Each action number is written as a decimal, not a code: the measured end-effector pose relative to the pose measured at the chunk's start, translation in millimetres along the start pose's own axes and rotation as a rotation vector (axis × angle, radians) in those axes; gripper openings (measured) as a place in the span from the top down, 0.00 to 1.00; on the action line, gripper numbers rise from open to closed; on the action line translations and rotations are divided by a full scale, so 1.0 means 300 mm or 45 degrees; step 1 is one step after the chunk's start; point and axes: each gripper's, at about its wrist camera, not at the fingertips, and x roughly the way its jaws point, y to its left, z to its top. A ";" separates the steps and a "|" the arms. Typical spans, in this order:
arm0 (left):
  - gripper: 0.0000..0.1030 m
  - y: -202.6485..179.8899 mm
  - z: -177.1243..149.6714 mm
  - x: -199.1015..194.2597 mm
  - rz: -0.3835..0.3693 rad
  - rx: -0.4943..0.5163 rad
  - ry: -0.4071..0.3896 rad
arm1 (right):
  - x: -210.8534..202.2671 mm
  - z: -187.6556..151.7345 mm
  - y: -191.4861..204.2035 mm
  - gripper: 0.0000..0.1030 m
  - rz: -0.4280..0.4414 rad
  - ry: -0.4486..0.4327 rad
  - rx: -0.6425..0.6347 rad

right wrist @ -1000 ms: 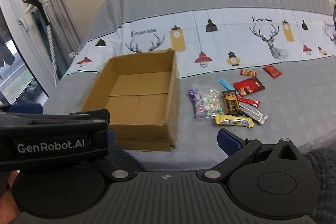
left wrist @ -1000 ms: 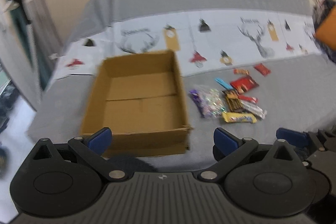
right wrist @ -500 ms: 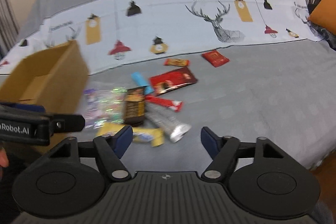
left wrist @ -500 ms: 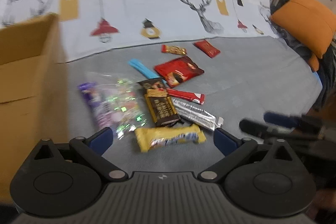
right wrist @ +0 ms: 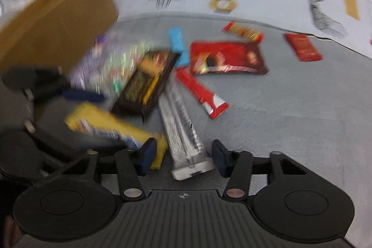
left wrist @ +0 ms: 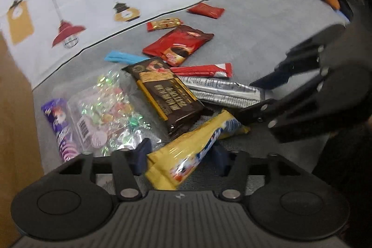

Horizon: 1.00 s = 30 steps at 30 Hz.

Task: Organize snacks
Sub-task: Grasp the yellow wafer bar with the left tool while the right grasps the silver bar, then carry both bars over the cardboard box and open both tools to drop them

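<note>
Left wrist view: the left gripper hangs low over the snack pile on the grey bed cover, its jaws closing with the yellow snack bar between them. The pads stand just beside the wrapper, and I cannot tell that they press it yet. That bar looks light, its film wrapper slick and crinkly, the contents probably crushable; mid-length, across its narrow width, seems the best hold. The dark chocolate pack lies just beyond it, the clear candy bag toward the cardboard box at the cover's left edge. The right gripper reaches in from the right.

Right wrist view, blurred: the right gripper is closing around the near end of the silver foil stick, gaps showing on both sides. The stick looks thin, light and slippery, likely to bend, so a hold further up its length may serve better than the sealed end. The yellow bar's tip touches the left pad.
</note>
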 end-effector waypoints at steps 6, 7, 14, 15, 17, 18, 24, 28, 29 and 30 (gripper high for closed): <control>0.68 0.051 -0.045 -0.081 0.099 -0.233 0.072 | -0.042 -0.032 0.023 0.62 -0.126 -0.023 0.073; 0.68 0.056 -0.057 -0.087 0.098 -0.265 0.091 | -0.056 -0.041 0.028 0.62 -0.155 -0.032 0.097; 0.40 0.000 -0.076 -0.099 0.043 -0.131 0.044 | -0.086 -0.084 0.097 0.48 -0.157 -0.071 0.124; 0.40 -0.003 -0.072 -0.094 0.050 -0.114 0.030 | -0.089 -0.078 0.096 0.30 -0.142 -0.101 0.134; 0.40 -0.002 -0.053 -0.069 0.043 -0.083 0.027 | -0.087 -0.065 0.078 0.16 -0.096 -0.155 0.171; 0.43 -0.001 -0.047 -0.054 0.022 -0.071 0.031 | -0.079 -0.058 0.071 0.16 -0.093 -0.157 0.173; 0.84 0.006 -0.027 -0.036 -0.040 -0.108 0.007 | -0.004 -0.017 0.072 0.72 -0.122 -0.069 0.083; 0.84 -0.001 -0.031 -0.082 -0.070 -0.136 0.004 | -0.031 -0.005 0.110 0.81 -0.155 -0.072 0.073; 0.84 -0.010 -0.033 -0.108 -0.062 -0.118 -0.014 | -0.057 -0.002 0.120 0.81 -0.139 -0.100 0.082; 0.84 -0.015 -0.032 -0.135 -0.053 -0.102 -0.031 | -0.085 0.002 0.131 0.82 -0.127 -0.131 0.095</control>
